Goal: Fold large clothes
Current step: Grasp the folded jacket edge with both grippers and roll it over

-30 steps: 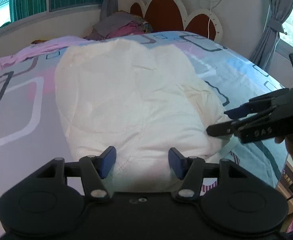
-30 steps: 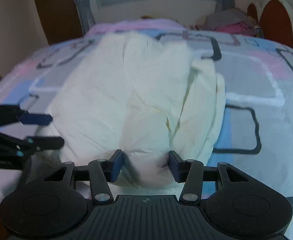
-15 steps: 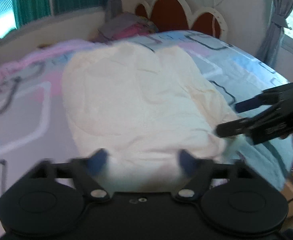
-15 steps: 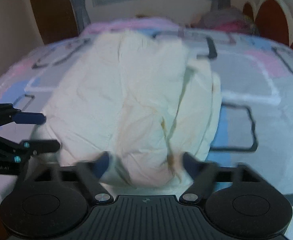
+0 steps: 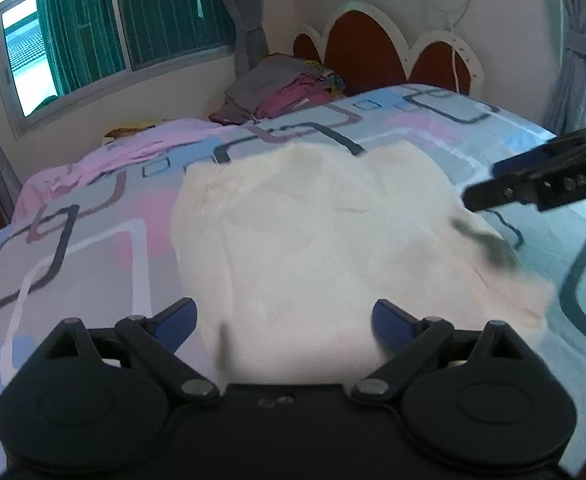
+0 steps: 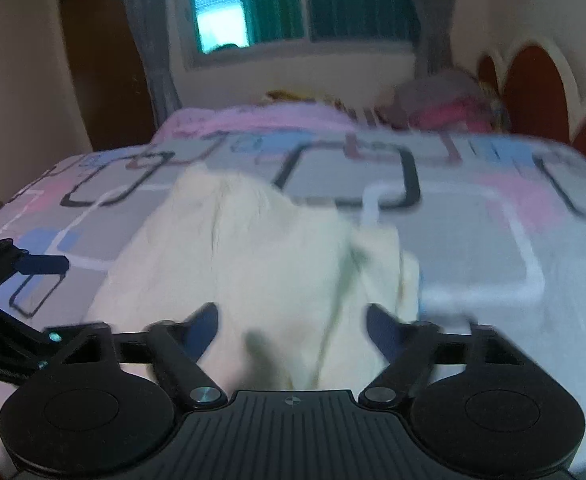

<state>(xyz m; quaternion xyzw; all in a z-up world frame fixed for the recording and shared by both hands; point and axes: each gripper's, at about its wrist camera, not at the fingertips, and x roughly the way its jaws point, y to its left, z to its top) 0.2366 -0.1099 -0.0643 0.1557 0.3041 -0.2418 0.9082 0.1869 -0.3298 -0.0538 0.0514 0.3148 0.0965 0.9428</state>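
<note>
The left gripper (image 5: 284,322) is held with its blue-tipped fingers spread wide, nothing between them. Directly ahead of it the cream garment (image 5: 325,240) is spread on the patterned bedsheet (image 5: 93,232), its long axis running away from the claw toward the headboard (image 5: 377,56). Left of the claw a wide strip of bare sheet is seen up to the bed's edge. A pile of clothes (image 5: 281,92) is seen beyond the garment's far end. Right of the cloth, the right gripper (image 6: 289,326) is likewise held apart and unloaded, the garment's near edge lying just ahead of its fingers; more open sheet lies to its right.
</note>
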